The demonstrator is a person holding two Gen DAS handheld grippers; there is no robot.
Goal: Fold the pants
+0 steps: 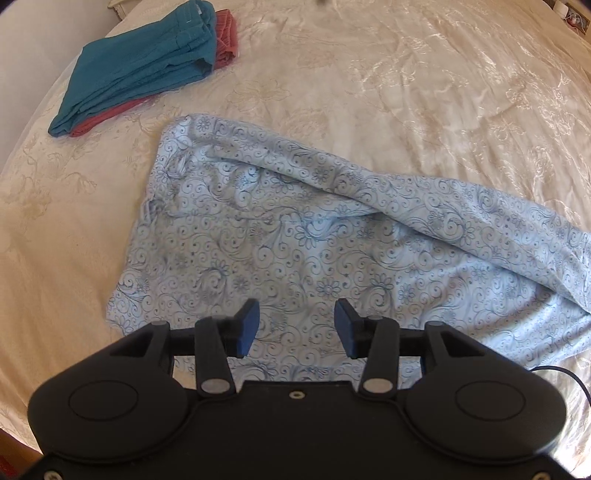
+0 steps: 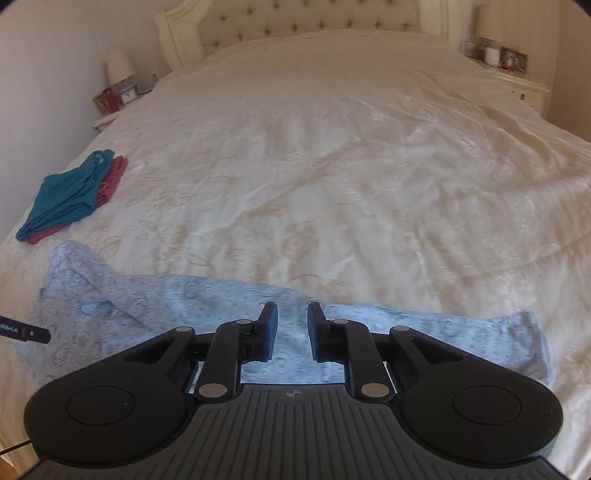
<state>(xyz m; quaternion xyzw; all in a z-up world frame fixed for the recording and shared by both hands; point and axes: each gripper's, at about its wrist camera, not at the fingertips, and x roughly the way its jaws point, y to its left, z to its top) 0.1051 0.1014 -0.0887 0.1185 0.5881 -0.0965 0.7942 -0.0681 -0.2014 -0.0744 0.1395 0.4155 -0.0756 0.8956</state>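
Light blue pants with a swirl and flower print [image 1: 295, 236] lie spread on the cream bedspread, with a raised fold running across their far side. My left gripper [image 1: 296, 325] hovers over the near part of the pants, open and empty. In the right wrist view the same pants [image 2: 155, 310] stretch across the near edge of the bed. My right gripper [image 2: 292, 330] is above their middle, open with a narrow gap, holding nothing. The tip of the left gripper [image 2: 26, 332] shows at the far left.
A folded teal garment [image 1: 144, 62] lies on a folded red one [image 1: 225, 37] at the bed's far left; the stack also shows in the right wrist view [image 2: 70, 192]. Nightstands with lamps [image 2: 118, 92] [image 2: 517, 77] flank the headboard [image 2: 306, 18]. A black cable [image 1: 565, 373] lies near right.
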